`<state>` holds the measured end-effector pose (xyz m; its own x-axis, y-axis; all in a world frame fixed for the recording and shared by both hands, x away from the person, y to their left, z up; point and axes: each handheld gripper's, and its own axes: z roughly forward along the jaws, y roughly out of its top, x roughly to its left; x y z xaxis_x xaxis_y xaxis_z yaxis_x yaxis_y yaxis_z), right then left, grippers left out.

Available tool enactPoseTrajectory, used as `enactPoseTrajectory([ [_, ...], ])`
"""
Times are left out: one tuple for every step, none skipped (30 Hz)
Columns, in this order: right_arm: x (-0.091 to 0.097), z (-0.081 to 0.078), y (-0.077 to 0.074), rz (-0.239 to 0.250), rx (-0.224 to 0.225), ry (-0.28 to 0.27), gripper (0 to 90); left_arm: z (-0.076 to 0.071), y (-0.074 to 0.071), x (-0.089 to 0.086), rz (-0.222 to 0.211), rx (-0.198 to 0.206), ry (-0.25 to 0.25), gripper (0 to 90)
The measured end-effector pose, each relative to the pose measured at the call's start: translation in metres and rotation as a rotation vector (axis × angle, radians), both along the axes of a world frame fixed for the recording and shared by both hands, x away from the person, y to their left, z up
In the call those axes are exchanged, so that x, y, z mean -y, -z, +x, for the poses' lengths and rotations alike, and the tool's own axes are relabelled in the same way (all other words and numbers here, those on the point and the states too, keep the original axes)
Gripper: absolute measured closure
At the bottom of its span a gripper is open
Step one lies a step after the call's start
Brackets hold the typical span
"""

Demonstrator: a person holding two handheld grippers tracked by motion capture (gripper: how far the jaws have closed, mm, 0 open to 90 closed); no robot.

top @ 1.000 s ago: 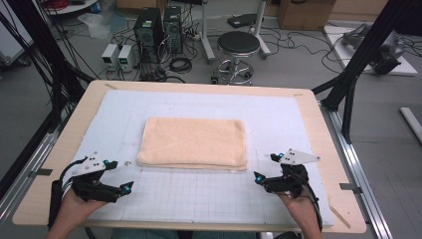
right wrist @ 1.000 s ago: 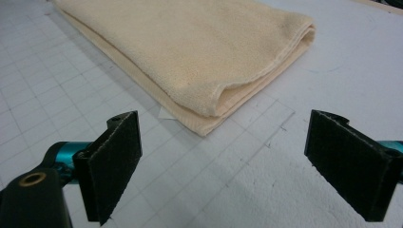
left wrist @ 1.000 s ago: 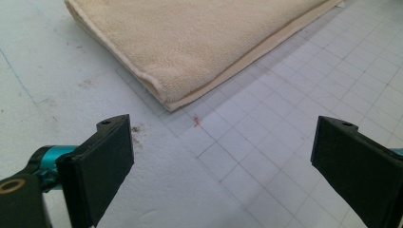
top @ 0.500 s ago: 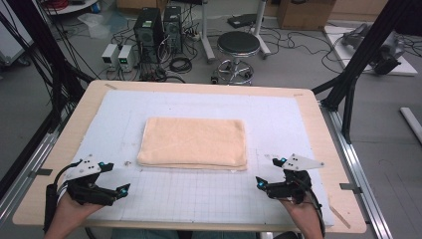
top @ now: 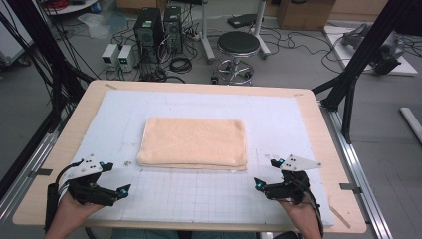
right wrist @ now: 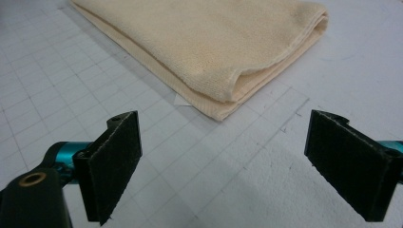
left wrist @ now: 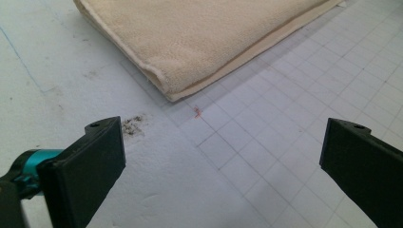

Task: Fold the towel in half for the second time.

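A folded beige towel (top: 194, 142) lies flat in the middle of the white gridded mat (top: 199, 194). My left gripper (top: 115, 180) rests near the front left, short of the towel's near left corner (left wrist: 166, 90), jaws wide apart and empty. My right gripper (top: 267, 173) sits at the front right, facing the towel's near right corner (right wrist: 223, 107), also open with nothing between its jaws. Both are held by hands that enter from the bottom edge.
The mat covers a wooden table (top: 328, 149) whose front edge is just behind the hands. A small dark smudge (left wrist: 133, 124) marks the mat near the left gripper. A stool (top: 239, 47), computer towers (top: 157, 30) and black frame posts (top: 358, 59) stand on the floor beyond.
Both hands have drawn back slightly toward the front edge of the table. The towel has not moved.
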<state>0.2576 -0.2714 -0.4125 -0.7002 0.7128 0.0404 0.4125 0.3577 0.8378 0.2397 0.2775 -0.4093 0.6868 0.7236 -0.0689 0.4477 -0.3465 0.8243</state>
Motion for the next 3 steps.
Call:
enactPoseTrajectory([
  [-0.0003,0.0001,0.0,0.001,-0.001,-0.003,11.5,0.0002,0.0,0.0001,0.0,-0.001,0.003,1.8],
  [-0.0005,0.0002,0.0,0.0,0.0,-0.004,11.5,0.0003,-0.0001,0.0003,-0.001,-0.002,0.003,1.8],
  [-0.0007,0.0002,-0.0001,0.0,-0.001,-0.003,11.5,0.0006,-0.0003,0.0002,-0.001,0.0,0.003,1.8],
])
